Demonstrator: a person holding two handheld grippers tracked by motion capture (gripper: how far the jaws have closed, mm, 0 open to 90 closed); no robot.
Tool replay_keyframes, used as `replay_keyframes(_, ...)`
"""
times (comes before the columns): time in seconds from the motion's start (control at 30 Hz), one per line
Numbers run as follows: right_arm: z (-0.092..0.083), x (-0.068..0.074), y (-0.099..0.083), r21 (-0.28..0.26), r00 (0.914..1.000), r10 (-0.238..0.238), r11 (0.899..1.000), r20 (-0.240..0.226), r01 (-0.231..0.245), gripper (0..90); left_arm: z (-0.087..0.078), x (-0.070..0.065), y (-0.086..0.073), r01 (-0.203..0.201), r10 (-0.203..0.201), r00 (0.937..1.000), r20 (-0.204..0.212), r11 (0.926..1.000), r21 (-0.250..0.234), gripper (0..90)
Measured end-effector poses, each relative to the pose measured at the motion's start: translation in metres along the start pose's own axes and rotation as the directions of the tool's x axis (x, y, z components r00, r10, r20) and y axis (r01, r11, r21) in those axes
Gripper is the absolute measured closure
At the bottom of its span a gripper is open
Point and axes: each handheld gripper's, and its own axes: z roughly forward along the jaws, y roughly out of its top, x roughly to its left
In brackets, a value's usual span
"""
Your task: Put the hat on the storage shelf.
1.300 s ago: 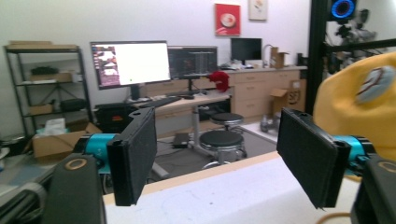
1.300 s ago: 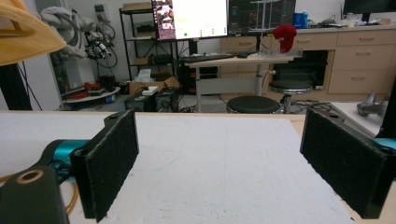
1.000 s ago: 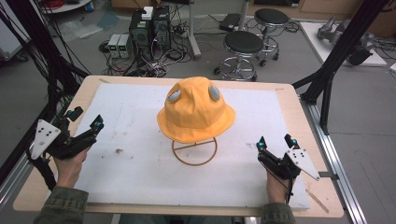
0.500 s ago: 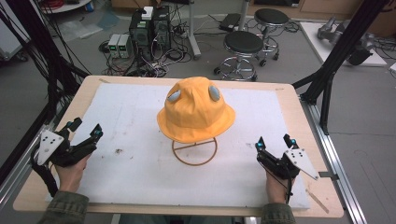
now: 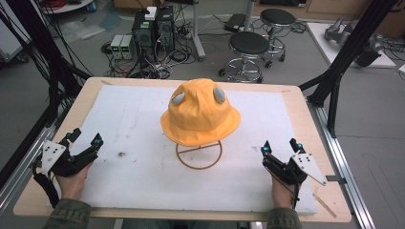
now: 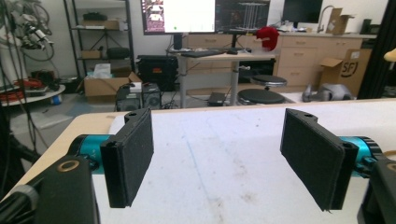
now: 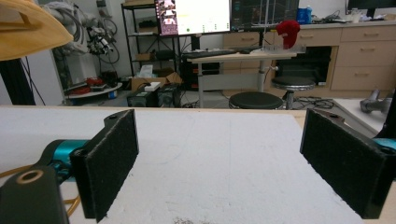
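An orange bucket hat (image 5: 199, 114) with two grey patches sits on a wire stand (image 5: 198, 154) in the middle of the white mat (image 5: 143, 181). Its brim (image 7: 28, 25) juts into the upper left of the right gripper view. My left gripper (image 5: 86, 139) rests low at the mat's left edge, open, nothing between its pads (image 6: 130, 154). My right gripper (image 5: 280, 146) sits at the mat's front right, also open and empty, its pads (image 7: 109, 158) wide apart. Both are well clear of the hat.
The mat covers a wooden table (image 5: 305, 109). Black frame posts (image 5: 344, 62) stand at the right and left sides. Stools (image 5: 248, 47) and computer boxes (image 5: 153, 28) are on the floor beyond the far edge.
My left gripper has drawn back toward the front left of the mat and lowered. The right gripper and the hat have stayed put.
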Motion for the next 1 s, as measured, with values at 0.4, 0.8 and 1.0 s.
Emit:
replay_keyframes(0.4,-0.005,0.001,0.001,0.001,0.9999,0.007,1.0,-0.009,-0.007,10.4,-0.012,-0.003,-0.012,-0.019,0.019,0.9998,0.006,0.9984,0.053,25.8)
replay_keyframes(0.8,-0.008,-0.006,-0.003,-0.012,0.9983,0.058,0.998,0.004,-0.058,10.4,-0.013,-0.002,-0.012,-0.002,0.002,1.0,0.005,0.999,0.044,25.8)
replay_keyframes(1.0,-0.006,-0.005,-0.004,0.0,0.9984,0.057,0.998,-0.003,-0.057,10.4,-0.014,0.0,-0.013,0.01,-0.01,1.0,0.001,0.9991,0.04,25.8)
